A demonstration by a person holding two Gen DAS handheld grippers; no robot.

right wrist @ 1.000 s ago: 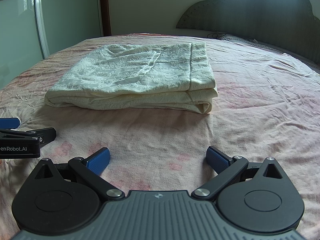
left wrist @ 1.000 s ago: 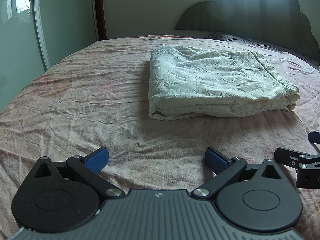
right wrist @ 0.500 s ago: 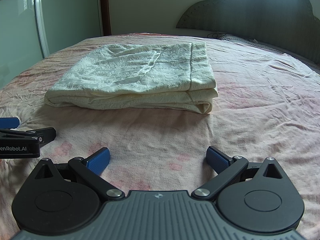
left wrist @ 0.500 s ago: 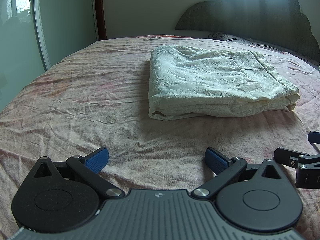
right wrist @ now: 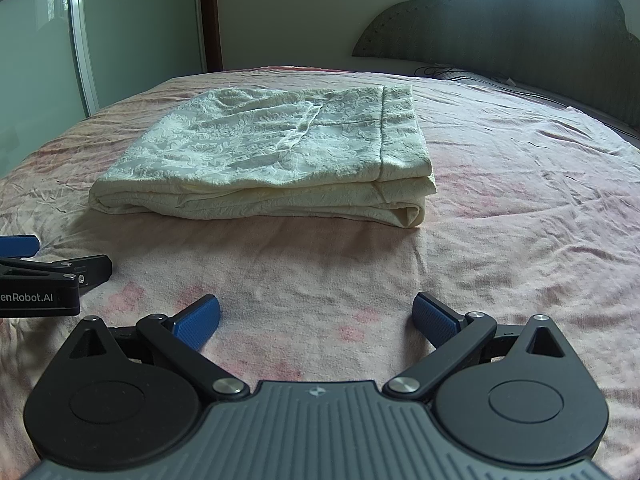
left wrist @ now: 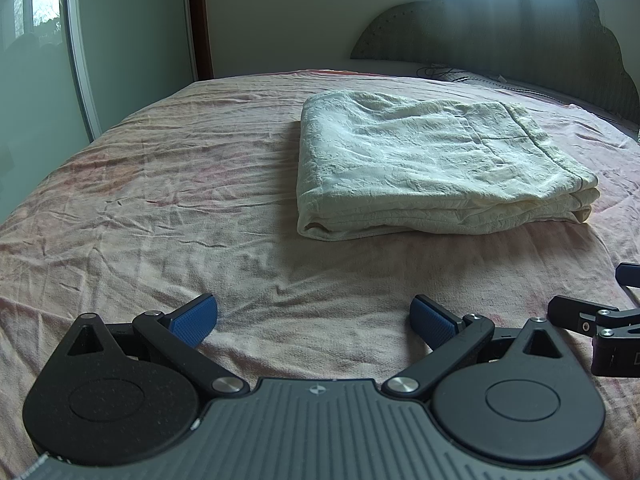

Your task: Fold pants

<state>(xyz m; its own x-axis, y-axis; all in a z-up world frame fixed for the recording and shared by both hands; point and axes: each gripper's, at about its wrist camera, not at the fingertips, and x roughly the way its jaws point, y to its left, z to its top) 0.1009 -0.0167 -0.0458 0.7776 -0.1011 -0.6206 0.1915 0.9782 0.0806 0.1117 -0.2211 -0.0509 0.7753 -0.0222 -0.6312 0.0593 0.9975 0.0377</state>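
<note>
Pants (left wrist: 432,168) lie folded on pink bedsheet (left wrist: 160,200), headboard (left wrist: 520,28) beyond.

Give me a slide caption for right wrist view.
Open right tool rests short of folded cream pants on pink bedsheet.

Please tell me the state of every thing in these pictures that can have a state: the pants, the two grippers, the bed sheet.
Pants: folded into a layered rectangle, lying flat on the bed, touched by neither gripper.
Left gripper: open, fingers spread wide, holding nothing, low over the sheet short of the pants.
Right gripper: open, holding nothing, also short of the pants.
Bed sheet: spread over the bed, wrinkled.
</note>
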